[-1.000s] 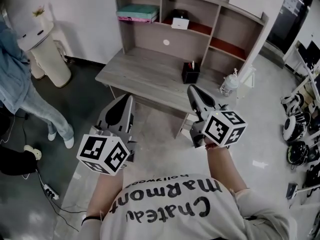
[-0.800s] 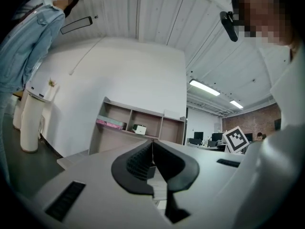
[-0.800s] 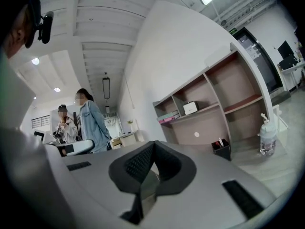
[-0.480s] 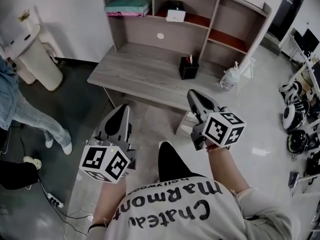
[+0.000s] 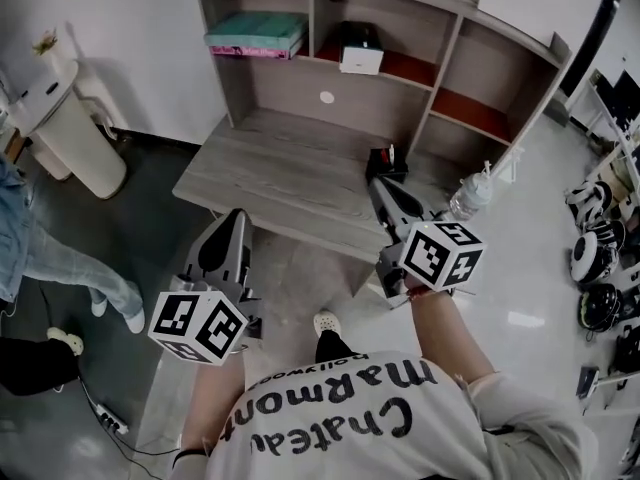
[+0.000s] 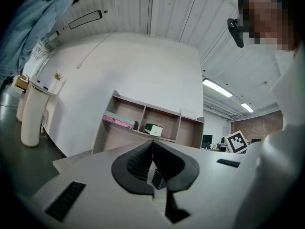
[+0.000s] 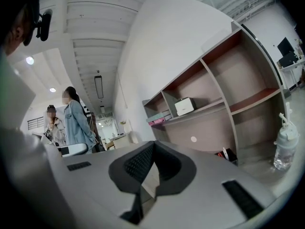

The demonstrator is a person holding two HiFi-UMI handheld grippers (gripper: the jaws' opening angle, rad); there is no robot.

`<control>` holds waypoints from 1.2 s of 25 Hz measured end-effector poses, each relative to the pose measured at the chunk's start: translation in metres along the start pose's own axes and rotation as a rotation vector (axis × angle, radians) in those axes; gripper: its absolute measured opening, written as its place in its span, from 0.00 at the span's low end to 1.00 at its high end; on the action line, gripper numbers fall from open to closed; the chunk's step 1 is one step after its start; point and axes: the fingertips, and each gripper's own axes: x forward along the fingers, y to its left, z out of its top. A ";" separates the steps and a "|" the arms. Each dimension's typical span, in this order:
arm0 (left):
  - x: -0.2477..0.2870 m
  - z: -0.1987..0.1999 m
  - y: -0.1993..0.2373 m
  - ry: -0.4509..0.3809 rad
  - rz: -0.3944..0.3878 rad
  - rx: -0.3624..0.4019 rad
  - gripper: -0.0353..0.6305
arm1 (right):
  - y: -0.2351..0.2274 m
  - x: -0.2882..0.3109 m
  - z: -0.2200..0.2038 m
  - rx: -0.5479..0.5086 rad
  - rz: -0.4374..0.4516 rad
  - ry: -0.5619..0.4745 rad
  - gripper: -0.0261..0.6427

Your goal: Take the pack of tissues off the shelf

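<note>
**A:** Where is the flat teal-and-pink pack of tissues (image 5: 255, 36)?

**B:** It looks to be the one in the top left compartment of the grey wooden shelf unit (image 5: 280, 83). Its long side runs along the shelf board, above the grey wood tabletop (image 5: 280, 178).

**A:** And the fingers?

**B:** Both pairs are clenched on nothing. The left gripper (image 5: 236, 218) and right gripper (image 5: 378, 184) are held at the tabletop's near side. The pack lies ahead and higher, well apart from both. I'd judge the left one nearer, as it's on the pack's side.
</note>
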 end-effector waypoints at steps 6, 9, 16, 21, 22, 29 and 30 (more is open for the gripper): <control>0.060 0.025 0.027 -0.016 0.014 -0.009 0.08 | -0.024 0.070 0.036 0.036 0.055 -0.003 0.05; 0.084 0.035 0.040 -0.027 0.035 0.008 0.08 | -0.035 0.100 0.059 0.057 0.095 -0.017 0.05; 0.125 0.048 0.070 -0.053 0.101 0.041 0.08 | -0.055 0.152 0.102 0.026 0.159 -0.067 0.05; 0.140 0.045 0.084 -0.063 0.130 0.056 0.08 | -0.068 0.175 0.121 -0.027 0.172 -0.096 0.05; 0.142 0.044 0.087 -0.061 0.136 0.057 0.08 | -0.070 0.178 0.125 -0.035 0.173 -0.103 0.05; 0.144 0.038 0.095 -0.047 0.157 0.050 0.08 | -0.085 0.186 0.159 -0.155 0.124 -0.157 0.05; 0.143 0.036 0.095 -0.045 0.158 0.048 0.08 | -0.086 0.187 0.164 -0.184 0.112 -0.162 0.05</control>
